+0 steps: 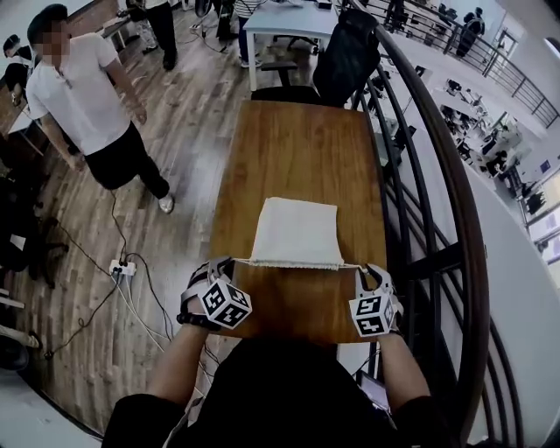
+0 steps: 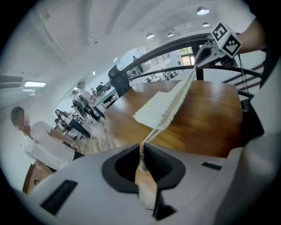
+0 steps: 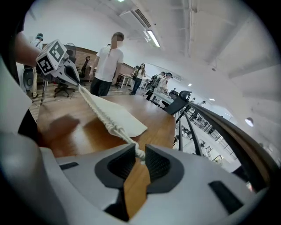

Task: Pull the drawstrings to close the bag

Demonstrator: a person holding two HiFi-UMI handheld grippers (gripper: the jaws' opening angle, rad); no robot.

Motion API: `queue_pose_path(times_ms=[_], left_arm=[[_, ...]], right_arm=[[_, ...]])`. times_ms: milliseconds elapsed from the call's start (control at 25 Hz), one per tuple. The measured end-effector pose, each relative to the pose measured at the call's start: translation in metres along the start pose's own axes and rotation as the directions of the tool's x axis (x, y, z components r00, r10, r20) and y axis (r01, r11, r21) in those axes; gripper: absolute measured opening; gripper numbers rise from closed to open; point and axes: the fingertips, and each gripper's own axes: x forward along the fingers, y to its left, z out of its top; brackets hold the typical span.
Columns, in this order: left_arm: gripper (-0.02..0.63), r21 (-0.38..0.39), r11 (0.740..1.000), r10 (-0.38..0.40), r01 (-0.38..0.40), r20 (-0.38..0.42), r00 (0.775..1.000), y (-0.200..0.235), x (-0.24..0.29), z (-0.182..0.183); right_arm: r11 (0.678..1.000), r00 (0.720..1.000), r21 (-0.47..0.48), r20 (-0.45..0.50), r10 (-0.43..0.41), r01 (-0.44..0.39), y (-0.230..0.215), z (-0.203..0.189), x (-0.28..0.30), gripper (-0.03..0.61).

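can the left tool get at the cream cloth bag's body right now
Probably not yet: the left tool is shut on the thin white drawstring. Nothing on the brown wooden table blocks the way, but it must let go first.

I'm working in an open-plan office, up on a mezzanine. My wooden worktop [image 1: 297, 149] stands along a curved dark railing [image 1: 455, 219], and past it I look down on rows of desks [image 1: 490, 140] on the level below. A black office chair [image 1: 346, 52] sits at the far end, with a white desk [image 1: 289, 22] beyond. The plank floor [image 1: 188, 114] carries a power strip [image 1: 122, 269] and trailing cables [image 1: 115, 223]. Strip lights [image 3: 153, 38] line the white ceiling. A person [image 1: 83, 105] stands nearby, and others [image 2: 82, 94] are among desks farther off.
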Motion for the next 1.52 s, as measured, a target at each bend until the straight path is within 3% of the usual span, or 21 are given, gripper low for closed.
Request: queue_pose_path(times_ms=[440, 680, 1080, 1280, 1520], left_arm=[[0.040, -0.013, 0.997, 0.072, -0.072, -0.042, 0.997, 0.010, 0.000, -0.008], [0.040, -0.059, 0.991, 0.116, -0.120, -0.075, 0.990, 0.025, 0.000, -0.019], [0.040, -0.063, 0.993, 0.095, -0.101, -0.086, 0.992, 0.019, 0.016, -0.016], [0.040, -0.087, 0.987, 0.129, -0.135, -0.067, 0.989, 0.027, 0.008, -0.017], [0.040, -0.134, 0.980, 0.138, -0.146, -0.068, 0.988, 0.026, 0.008, -0.020]], right_arm=[[0.999, 0.999, -0.021, -0.005, -0.032, 0.031, -0.018, -0.013, 0.009, 0.064], [0.998, 0.997, -0.026, -0.047, -0.055, 0.054, -0.028, -0.026, 0.016, 0.063], [0.998, 0.995, 0.026, -0.091, -0.049, 0.052, -0.030, -0.038, 0.027, 0.061], [0.997, 0.997, 0.079, -0.080, -0.019, 0.026, -0.025, -0.034, 0.023, 0.061], [0.998, 0.996, 0.055, -0.089, -0.015, 0.020, -0.024, -0.040, 0.025, 0.060]])
